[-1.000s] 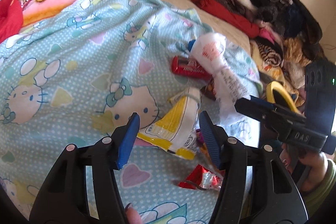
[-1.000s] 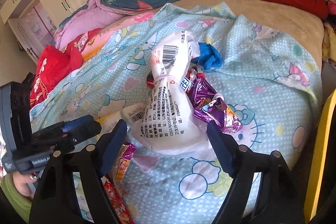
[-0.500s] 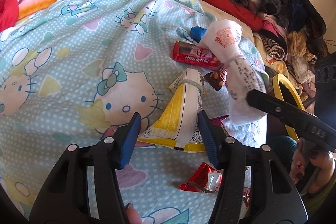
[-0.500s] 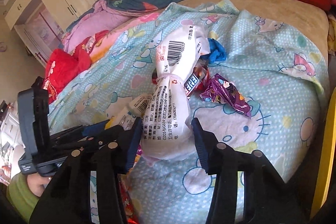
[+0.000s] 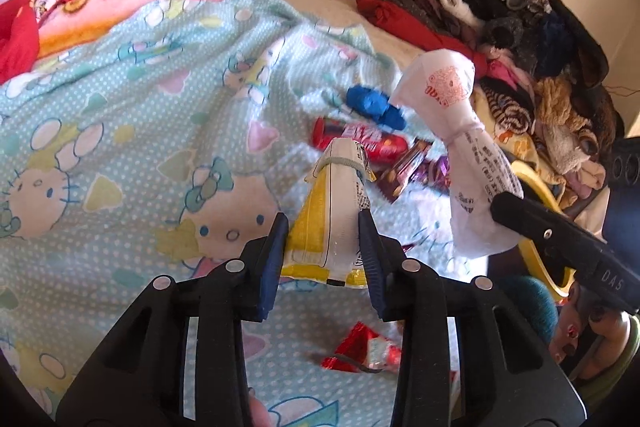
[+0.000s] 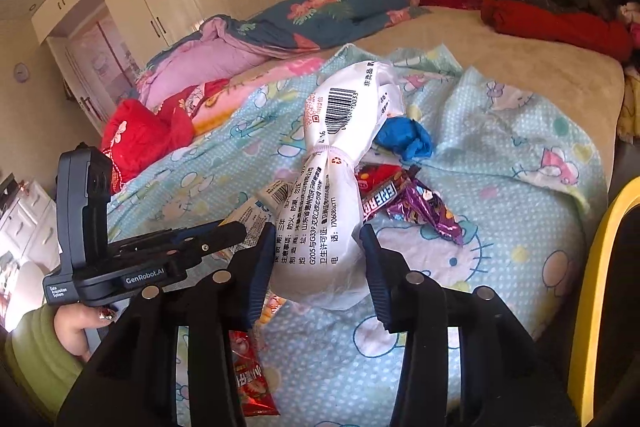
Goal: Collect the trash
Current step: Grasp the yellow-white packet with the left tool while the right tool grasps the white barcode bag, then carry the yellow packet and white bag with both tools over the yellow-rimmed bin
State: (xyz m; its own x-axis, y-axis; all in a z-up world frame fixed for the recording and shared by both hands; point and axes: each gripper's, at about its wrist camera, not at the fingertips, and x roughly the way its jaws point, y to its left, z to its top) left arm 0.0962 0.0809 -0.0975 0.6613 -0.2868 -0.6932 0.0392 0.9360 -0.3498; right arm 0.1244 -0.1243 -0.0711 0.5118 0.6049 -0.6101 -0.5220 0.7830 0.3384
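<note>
Jaws of the left gripper (image 5: 323, 239) have just been closing and now pinch a yellow-and-white packet (image 5: 334, 211), raised off the cartoon-cat bedsheet (image 5: 132, 131). To its right, the right gripper (image 6: 316, 251) has also just closed its jaws, squeezing a white tied bag (image 6: 332, 195) held upright above the bed. Between them lie a red wrapper (image 5: 360, 141) and a blue wad (image 5: 374, 103).

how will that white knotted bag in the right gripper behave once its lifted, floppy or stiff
Probably soft rather than stiff: the white knotted bag bulges between the pads of the right gripper, whose jaws have just been closing on it. Its top above the tie stands up off the blanket, so it likely feels light. The glossy film may slip.
</note>
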